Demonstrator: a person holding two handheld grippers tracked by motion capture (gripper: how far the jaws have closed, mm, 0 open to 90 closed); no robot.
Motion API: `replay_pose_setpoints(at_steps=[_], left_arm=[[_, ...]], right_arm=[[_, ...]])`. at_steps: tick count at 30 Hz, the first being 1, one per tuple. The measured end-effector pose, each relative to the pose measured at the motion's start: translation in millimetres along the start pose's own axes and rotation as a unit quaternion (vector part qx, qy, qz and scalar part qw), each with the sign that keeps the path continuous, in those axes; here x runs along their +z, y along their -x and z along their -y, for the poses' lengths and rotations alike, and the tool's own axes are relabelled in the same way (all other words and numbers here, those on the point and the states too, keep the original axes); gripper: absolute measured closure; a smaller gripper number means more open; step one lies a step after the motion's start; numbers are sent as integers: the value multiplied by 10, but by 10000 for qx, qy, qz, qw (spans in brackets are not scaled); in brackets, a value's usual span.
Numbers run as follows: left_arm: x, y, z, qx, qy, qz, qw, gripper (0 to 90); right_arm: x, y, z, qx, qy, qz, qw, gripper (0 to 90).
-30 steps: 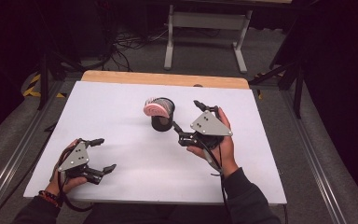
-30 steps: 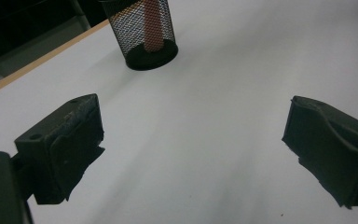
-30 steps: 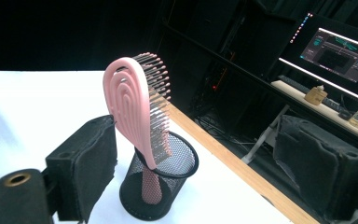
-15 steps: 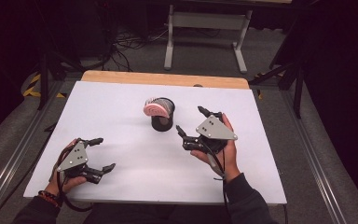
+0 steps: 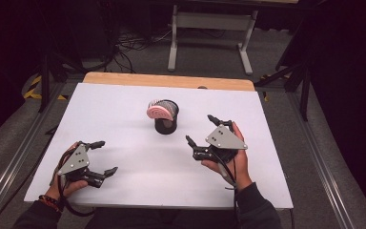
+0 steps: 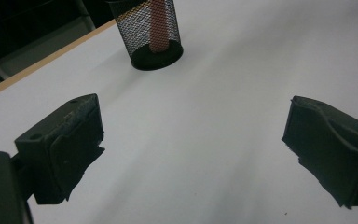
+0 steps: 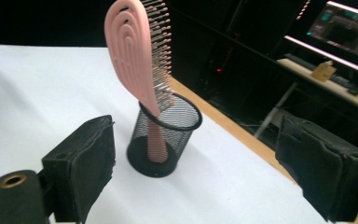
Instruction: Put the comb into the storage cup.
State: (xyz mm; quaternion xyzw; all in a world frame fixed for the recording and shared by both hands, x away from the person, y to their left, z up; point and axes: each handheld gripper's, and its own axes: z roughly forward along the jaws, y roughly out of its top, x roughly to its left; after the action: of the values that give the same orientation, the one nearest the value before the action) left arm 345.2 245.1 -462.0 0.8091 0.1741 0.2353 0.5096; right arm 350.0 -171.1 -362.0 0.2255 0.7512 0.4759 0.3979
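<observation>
In the left gripper view the top edge cuts off the mesh cup (image 6: 150,32), so its rim and the head of the pink brush (image 6: 158,25) are lost. Through the mesh the lower handle reads faintly. In the high view the cup (image 5: 166,119) hides the brush's handle, and the bristles are too small to tell. The person's forearms are cut off at the bottom edge.

No text, label, brand, number or sign can be read anywhere.
</observation>
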Motion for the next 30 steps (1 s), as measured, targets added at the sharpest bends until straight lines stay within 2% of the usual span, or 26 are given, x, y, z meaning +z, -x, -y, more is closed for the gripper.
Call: replay_pose_setpoints(at_steps=[4,11,14,23,30], left_arm=[[1,2,-1,6,-1,10,10000,57],[-3,3,-1,2,24,9,10000,57],[-6,10,-5,12,17,44,10000,56],[-4,4,-6,11,55,47,10000,55],[-2,8,-10,19,49,40,10000,55]], right_arm=[[-33,24,20,102,14,-46,9999,123],[-102,14,118,-30,-96,34,9999,116],[-113,16,171,-6,-138,-9,9999,114],[-198,54,341,244,-105,-39,9996,106],[-232,39,454,53,-253,99,9996,103]])
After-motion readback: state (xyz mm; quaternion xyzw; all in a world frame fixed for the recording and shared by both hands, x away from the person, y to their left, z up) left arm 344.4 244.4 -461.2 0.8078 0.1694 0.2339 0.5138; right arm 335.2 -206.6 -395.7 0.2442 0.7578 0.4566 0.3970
